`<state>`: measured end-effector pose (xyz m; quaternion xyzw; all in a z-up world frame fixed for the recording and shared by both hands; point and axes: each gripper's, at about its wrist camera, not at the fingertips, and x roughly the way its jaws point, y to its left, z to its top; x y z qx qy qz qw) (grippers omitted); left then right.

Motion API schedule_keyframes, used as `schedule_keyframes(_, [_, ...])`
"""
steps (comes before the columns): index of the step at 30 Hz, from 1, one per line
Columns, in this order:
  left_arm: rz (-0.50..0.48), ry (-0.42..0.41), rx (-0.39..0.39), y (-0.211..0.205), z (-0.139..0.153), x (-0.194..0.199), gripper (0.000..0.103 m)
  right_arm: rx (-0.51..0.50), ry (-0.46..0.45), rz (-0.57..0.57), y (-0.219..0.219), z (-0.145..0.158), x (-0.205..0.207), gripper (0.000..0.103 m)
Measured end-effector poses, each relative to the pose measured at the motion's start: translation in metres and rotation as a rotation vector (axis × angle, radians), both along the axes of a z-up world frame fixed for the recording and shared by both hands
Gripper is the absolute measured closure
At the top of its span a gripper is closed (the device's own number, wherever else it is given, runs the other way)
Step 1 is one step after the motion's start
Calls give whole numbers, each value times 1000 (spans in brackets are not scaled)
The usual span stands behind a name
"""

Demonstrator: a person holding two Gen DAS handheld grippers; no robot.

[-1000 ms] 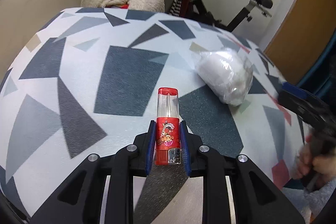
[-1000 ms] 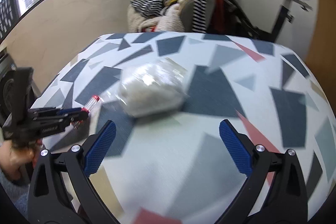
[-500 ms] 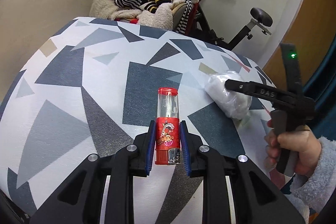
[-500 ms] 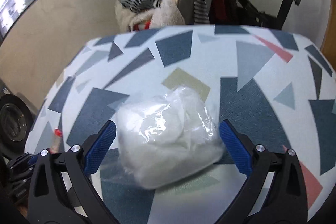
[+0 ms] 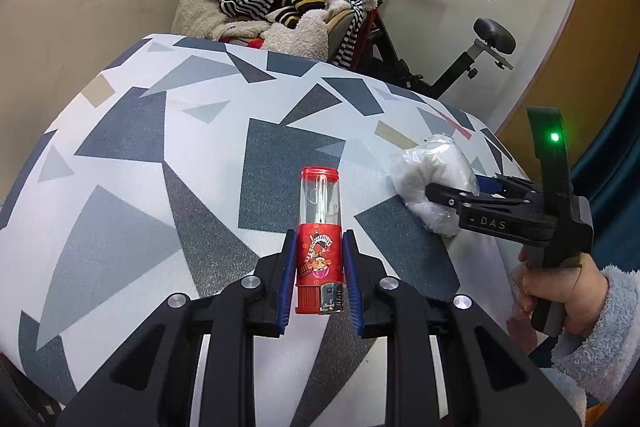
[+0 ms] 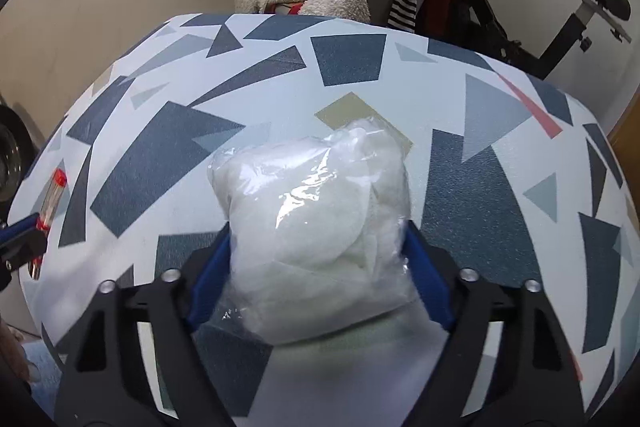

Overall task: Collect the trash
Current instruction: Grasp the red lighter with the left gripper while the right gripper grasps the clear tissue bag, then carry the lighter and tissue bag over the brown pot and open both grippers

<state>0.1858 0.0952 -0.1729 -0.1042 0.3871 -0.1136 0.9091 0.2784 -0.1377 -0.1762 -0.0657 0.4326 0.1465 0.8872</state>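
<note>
Grasp step: right gripper [image 6: 318, 247] jaws pinching bag [image 6: 316, 211] on table [image 6: 348, 63]; left gripper [image 5: 319, 267] clamped on lighter [image 5: 320, 227], left of bag. Next: lift bag, carry both to bin.

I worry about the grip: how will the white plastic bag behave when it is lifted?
The plastic bag looks soft and puffy, so it will probably squash between the right tongs. Its glossy film may be slippery. It seems light for its size.
</note>
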Motion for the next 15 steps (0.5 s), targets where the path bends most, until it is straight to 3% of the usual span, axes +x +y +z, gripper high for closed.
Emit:
schedule_keyframes(5, [-18,-26,4,-1,15,-13,81,-36,-41,51,3,3,-28,40])
schedule_keyframes(15, [-144,-55,19,-36,38,-79,81,58,-140,77,-19,35,-120,40])
